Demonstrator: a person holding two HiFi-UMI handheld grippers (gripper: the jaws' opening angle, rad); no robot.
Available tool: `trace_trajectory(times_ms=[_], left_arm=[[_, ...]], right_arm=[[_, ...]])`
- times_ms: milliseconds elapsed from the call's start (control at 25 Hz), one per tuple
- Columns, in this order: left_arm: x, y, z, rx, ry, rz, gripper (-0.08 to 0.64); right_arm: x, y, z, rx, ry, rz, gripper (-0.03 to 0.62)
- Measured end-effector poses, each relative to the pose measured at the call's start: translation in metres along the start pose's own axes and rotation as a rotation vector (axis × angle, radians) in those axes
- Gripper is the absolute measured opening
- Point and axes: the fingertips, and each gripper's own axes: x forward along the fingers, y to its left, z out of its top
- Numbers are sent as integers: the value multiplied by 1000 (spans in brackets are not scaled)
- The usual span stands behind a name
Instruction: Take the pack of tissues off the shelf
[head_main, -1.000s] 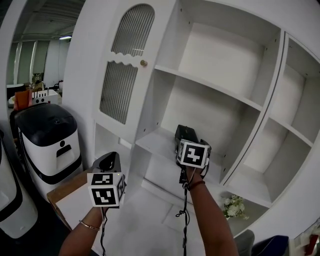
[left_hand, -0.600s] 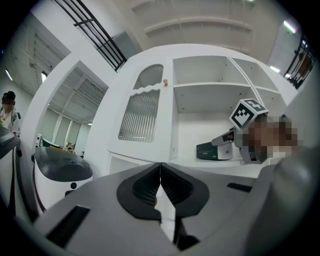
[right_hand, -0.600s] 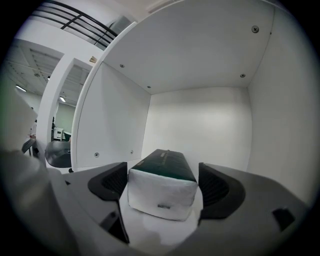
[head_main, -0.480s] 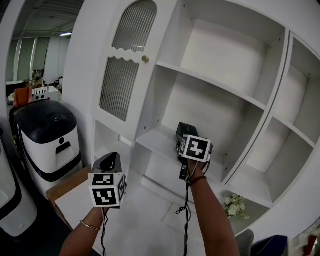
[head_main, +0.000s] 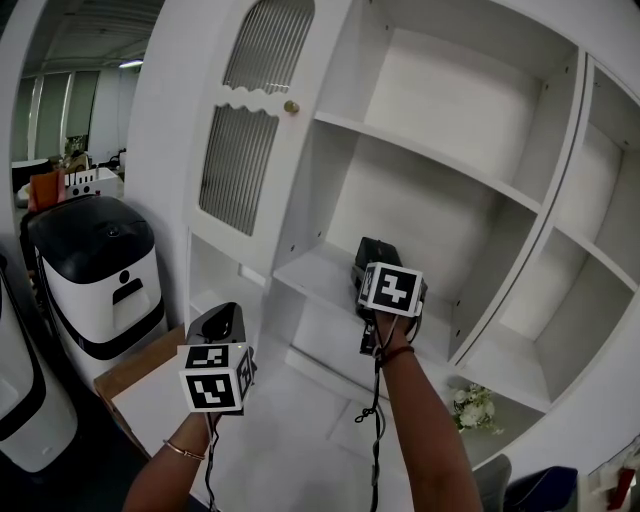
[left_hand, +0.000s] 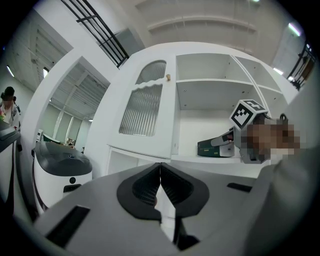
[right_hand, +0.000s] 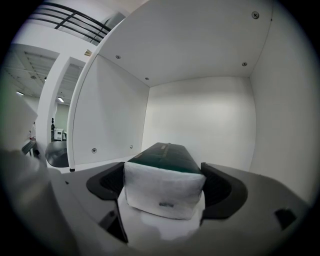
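The pack of tissues (right_hand: 167, 155), dark green on top with a white crinkled end, lies on the middle shelf (head_main: 315, 278) of a white cabinet. My right gripper (right_hand: 165, 186) reaches level into that shelf and the pack lies between its two pads. Its jaws have just been opening and stand wide, so I read no squeeze on the pack. In the head view the right gripper (head_main: 372, 252) hides most of the pack. The left gripper view shows the pack (left_hand: 212, 147) from the side. My left gripper (left_hand: 160, 167) is shut and empty, held low in front of the cabinet (head_main: 222, 322).
A cabinet door with ribbed glass (head_main: 245, 130) stands left of the open shelves. A black-topped white machine (head_main: 100, 270) stands at the left. Small white flowers (head_main: 470, 408) sit low at the right. A white tabletop (head_main: 290, 430) lies below both arms.
The head view has drifted slightly. Both grippers stay about where they were, the right one still at the middle shelf.
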Motion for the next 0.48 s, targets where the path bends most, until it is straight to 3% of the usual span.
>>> trace_trajectory(times_ms=[480], left_arm=[[-1,-6,-5,-12,11,9,18]], right_arm=[[0,-1,-1,0,5,8,428]])
